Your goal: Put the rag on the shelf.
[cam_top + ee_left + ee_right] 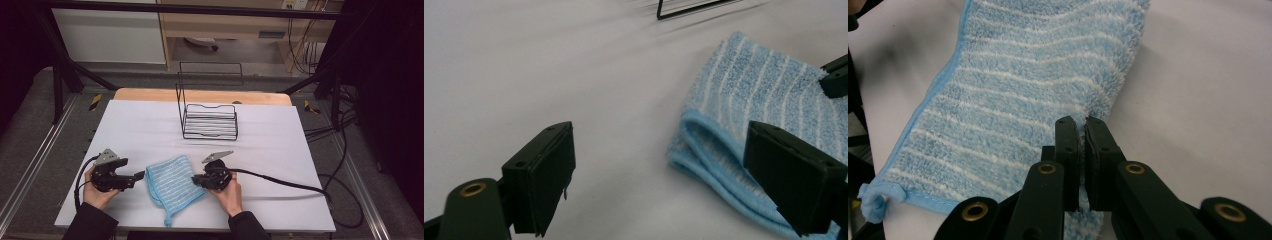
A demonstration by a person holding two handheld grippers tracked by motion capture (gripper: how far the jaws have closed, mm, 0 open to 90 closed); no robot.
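A folded light-blue towel with white stripes (172, 182) lies on the white table near its front edge. My right gripper (196, 179) is at the towel's right edge. In the right gripper view its jaws (1082, 125) are shut on that fluffy edge of the towel (1023, 90), pinching a fold between the pads. My left gripper (139, 176) rests just left of the towel, jaws wide apart. In the left gripper view it (659, 140) stands open, one pad over the towel's folded hem (749, 95), nothing gripped. The right gripper's tip (836, 77) shows at that view's right edge.
A black wire rack (209, 122) stands upright at the back middle of the table, and its base (694, 7) shows in the left gripper view. The white cover (140, 130) is bare between the rack and the towel. The right gripper's cable (285, 182) trails off to the right.
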